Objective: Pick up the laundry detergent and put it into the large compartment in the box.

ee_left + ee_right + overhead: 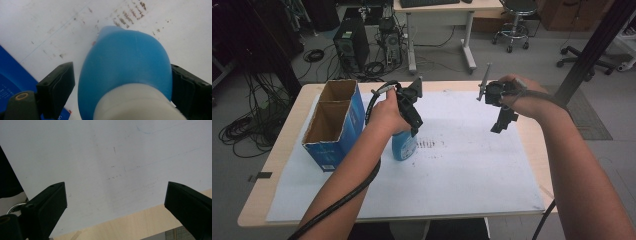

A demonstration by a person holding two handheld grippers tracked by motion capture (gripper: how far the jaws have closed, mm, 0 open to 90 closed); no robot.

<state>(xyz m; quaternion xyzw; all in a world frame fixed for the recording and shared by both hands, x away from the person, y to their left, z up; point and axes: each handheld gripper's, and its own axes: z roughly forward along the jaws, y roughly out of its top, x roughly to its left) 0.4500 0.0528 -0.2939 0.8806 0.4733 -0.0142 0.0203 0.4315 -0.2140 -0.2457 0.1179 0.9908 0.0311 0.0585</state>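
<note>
The bottle (pixel 125 65) is light blue with a white neck. The box (pixel 334 125) is blue outside and brown inside. The white sheet (pixel 462 165) bears brownish smudges; both grippers' jaws are black.

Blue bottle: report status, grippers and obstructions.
Left gripper straddling blue bottle, one pad touching, one gapped. Right gripper open over white sheet. Cardboard box beside bottle.

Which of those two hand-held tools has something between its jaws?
The left tool, beside the blue box: its jaws straddle the blue bottle standing on the white sheet. The right tool hangs over bare sheet, jaws wide apart.
</note>
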